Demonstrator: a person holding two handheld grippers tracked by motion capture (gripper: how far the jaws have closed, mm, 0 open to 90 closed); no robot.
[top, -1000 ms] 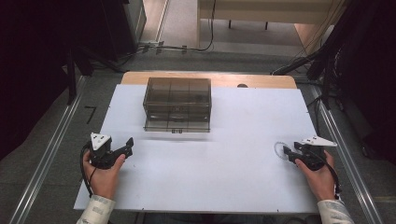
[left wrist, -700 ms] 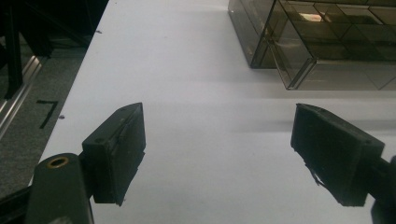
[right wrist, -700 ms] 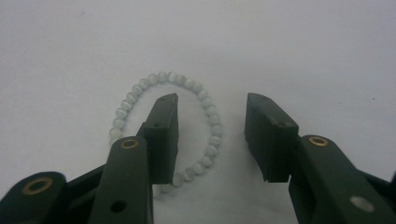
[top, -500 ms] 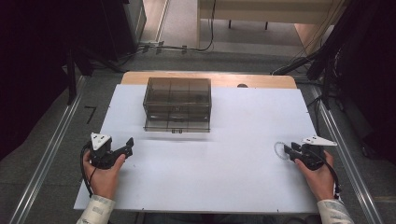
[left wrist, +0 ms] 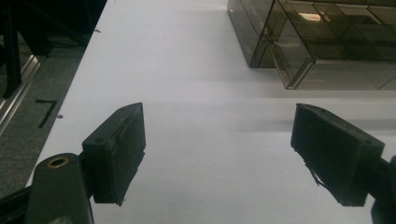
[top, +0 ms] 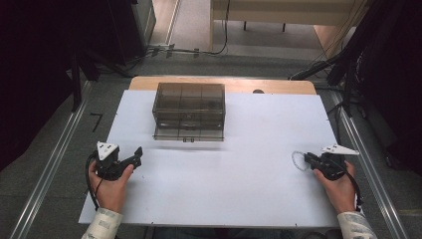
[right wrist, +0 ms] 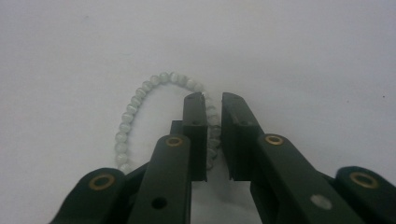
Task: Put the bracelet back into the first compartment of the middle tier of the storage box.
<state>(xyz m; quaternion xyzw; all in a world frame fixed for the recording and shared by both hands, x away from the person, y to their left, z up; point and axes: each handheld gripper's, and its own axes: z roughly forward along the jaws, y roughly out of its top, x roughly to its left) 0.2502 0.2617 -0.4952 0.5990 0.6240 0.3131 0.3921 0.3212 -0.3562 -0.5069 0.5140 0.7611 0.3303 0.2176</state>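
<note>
Right gripper view: the right gripper [right wrist: 213,105] has just been closing, now pinching one side of the pale bead bracelet [right wrist: 133,109]; the left gripper [left wrist: 217,154] is gaping wide over the white table [left wrist: 196,70].

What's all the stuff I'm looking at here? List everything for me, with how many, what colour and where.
Bead bracelet: one, pale whitish-green, on the white board at the right, one side of its loop between the right tool's jaws.
Compartment box: one, smoky clear plastic, at the far middle of the board, lid shut.
White board: one, white, covering most of the table.
Wooden tabletop: one, light brown, showing along the far edge of the board.
Cables: several, dark, on the floor beyond the table.
Left tool: one, black, at the near left of the board, jaws wide apart with nothing between them.
Right tool: one, black, at the near right, jaws just closed in to a narrow gap on the bracelet.
Hands: two, one behind each tool, in pale sleeves.
</note>
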